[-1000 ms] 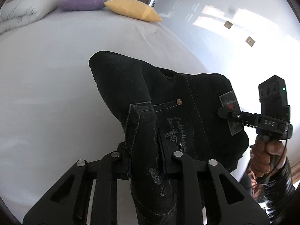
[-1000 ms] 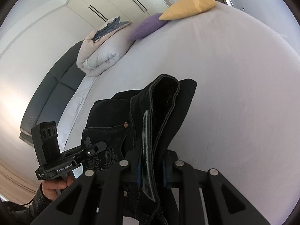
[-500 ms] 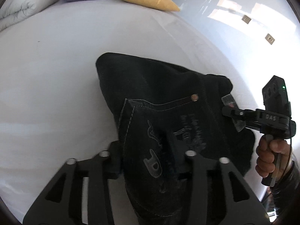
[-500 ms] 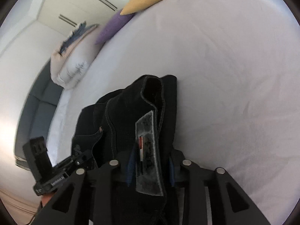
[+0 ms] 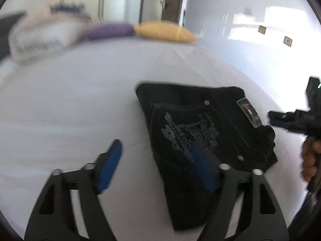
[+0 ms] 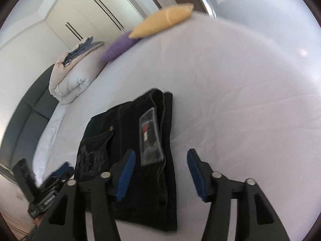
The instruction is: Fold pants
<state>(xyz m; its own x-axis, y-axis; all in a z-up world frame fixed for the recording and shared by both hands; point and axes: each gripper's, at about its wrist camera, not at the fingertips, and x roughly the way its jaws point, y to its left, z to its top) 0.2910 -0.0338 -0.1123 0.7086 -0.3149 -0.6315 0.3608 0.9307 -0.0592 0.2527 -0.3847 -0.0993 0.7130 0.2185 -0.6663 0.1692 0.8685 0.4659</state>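
- Black denim pants (image 5: pixel 202 132) lie folded into a compact stack on the white bed (image 5: pixel 70 110), near your edge.
- Your left gripper (image 5: pixel 158 164) and right gripper (image 6: pixel 160 172) are both opening, pads off the cloth.
- Fabric looks heavy, stiff-ish, not slippery; take the thick folded edges or waistband.
- Waistband patch (image 6: pixel 149 135) shows a red-white flag mark; pocket embroidery (image 5: pixel 188 132) is unreadable.

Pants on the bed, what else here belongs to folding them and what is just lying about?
Part of the job:
- pants, lying folded on the bed
- left gripper, jaws opening, not gripping the pants
- right gripper, jaws opening, pants edge between them, not gripped

Just lying about:
- yellow pillow
- purple pillow
- rolled duvet
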